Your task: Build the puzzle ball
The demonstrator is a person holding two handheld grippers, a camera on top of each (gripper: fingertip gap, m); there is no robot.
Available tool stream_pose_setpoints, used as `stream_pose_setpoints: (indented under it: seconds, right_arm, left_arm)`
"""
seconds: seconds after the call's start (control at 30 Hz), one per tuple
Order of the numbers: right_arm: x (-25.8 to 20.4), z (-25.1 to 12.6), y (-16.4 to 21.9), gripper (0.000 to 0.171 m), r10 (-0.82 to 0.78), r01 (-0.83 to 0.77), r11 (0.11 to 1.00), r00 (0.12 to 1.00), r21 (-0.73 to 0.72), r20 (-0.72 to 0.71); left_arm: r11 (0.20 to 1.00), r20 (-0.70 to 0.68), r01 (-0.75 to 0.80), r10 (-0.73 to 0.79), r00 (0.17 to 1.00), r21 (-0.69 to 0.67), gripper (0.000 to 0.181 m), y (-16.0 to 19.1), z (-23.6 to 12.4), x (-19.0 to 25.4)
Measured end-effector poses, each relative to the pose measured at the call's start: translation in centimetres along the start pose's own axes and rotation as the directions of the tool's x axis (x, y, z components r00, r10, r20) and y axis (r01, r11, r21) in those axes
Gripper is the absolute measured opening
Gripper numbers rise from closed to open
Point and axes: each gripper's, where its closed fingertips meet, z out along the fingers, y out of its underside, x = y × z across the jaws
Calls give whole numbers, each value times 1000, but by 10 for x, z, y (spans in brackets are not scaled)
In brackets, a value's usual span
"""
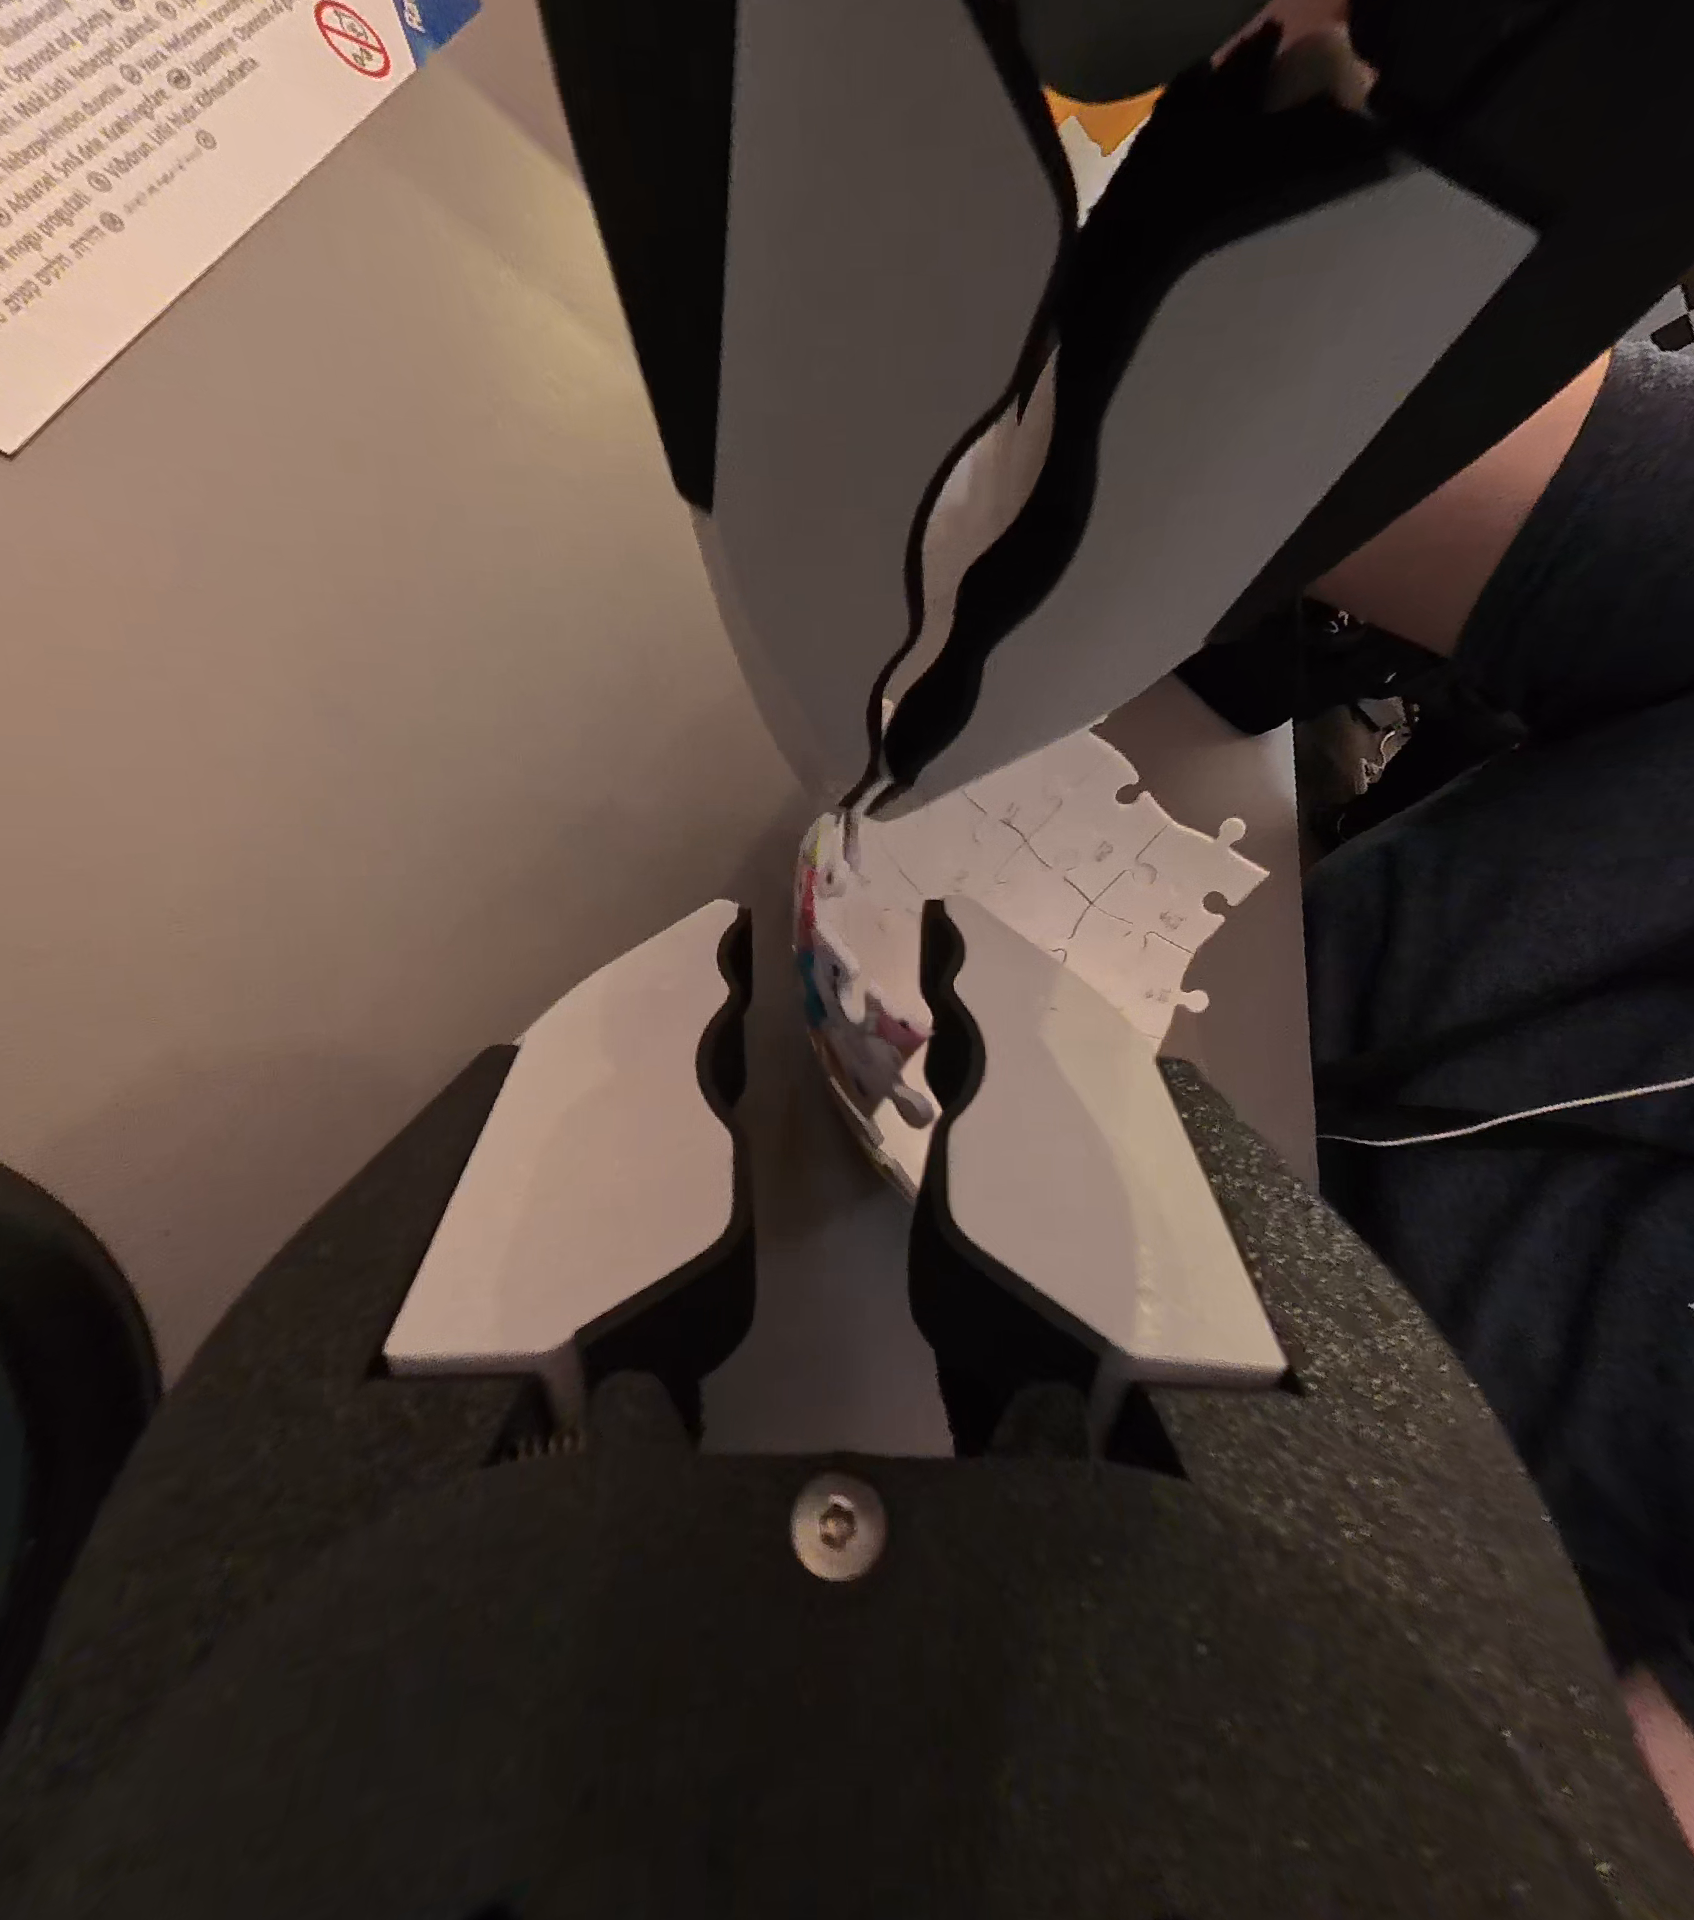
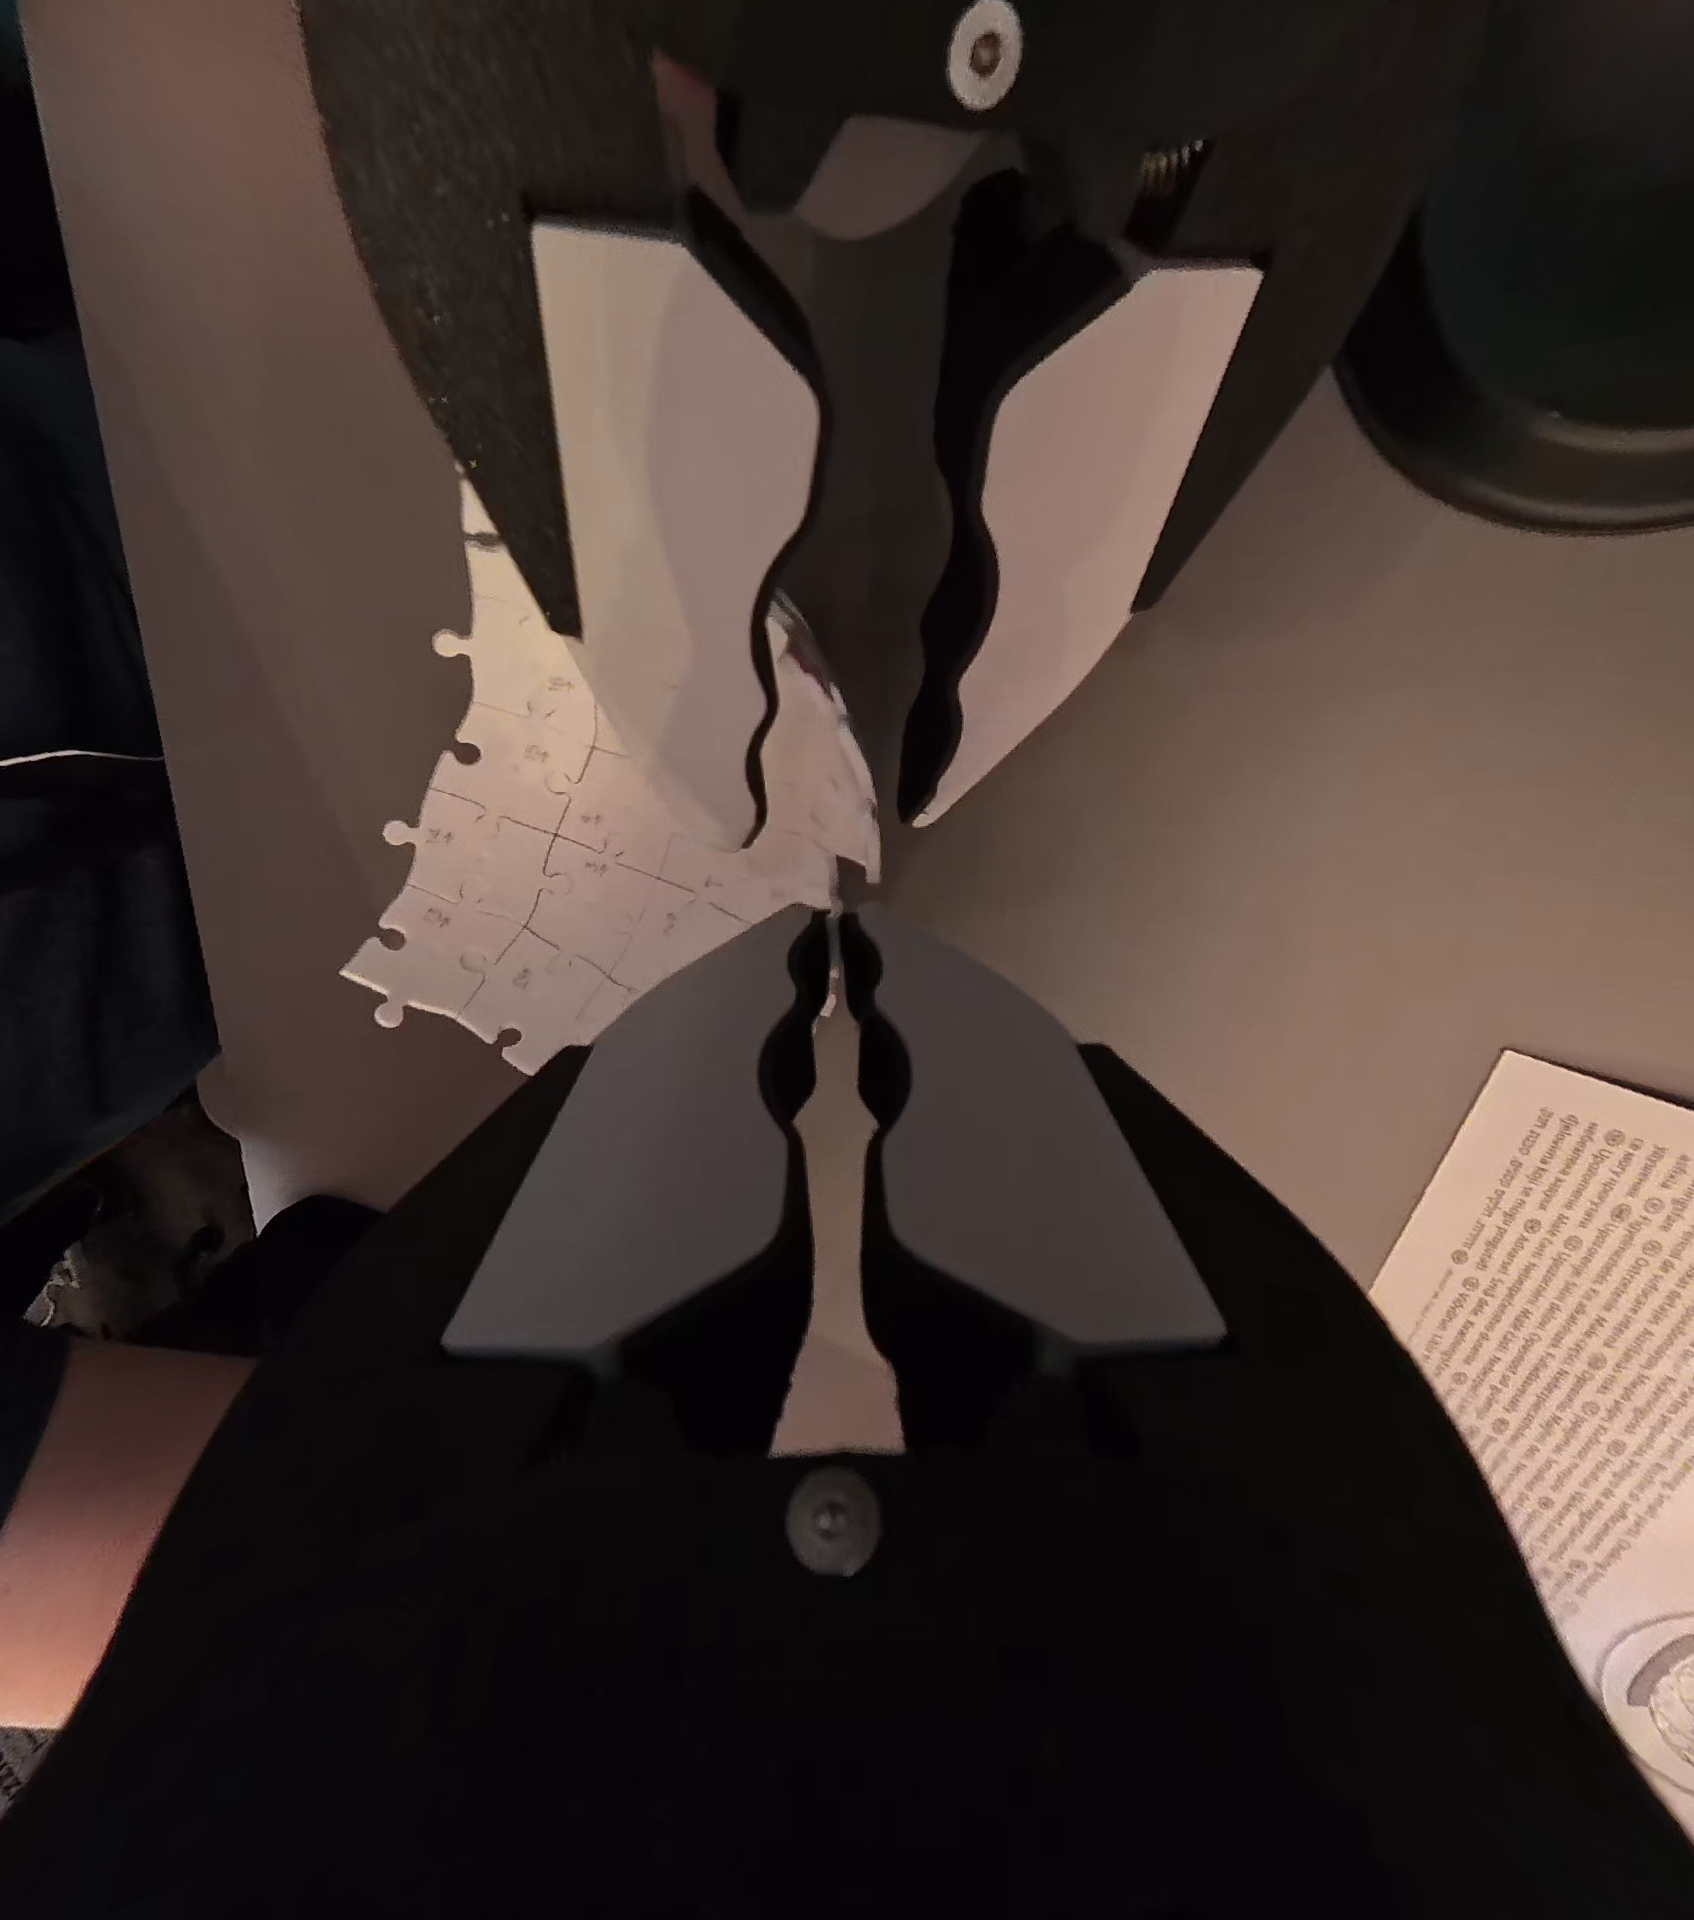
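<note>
Our right claw [image 2: 838, 940] pinches the shell [image 1: 1082, 862] edge; left claw [image 1: 835, 920] gapes loosely around it, gripping nothing, so twisting could pop the joints.

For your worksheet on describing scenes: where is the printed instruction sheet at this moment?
The instruction sheet lies flat on the table, upper left in the left wrist view and lower right in the right wrist view, away from the curved puzzle section.

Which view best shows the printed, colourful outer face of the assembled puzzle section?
The left wrist view: the assembled puzzle section shows its colourful printed edge between the left gripper fingers. The right wrist view shows mostly its white numbered back, with the right gripper pinching the rim.
</note>
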Motion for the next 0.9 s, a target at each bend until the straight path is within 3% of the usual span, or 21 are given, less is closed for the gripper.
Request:
stream_pose_setpoints:
  seconds: [0.6,0.9]
  right_arm:
    - [2,4,-2,3,8,-8,1000,1000,5,-11]
    - [10,9,1,3,40,-41,999,998,20,40]
  left_arm:
    - [1000,-7,1,-1,1000,17,17,-1,1,-1]
    - [999,55,42,-43,998,21,25,-3,0,-15]
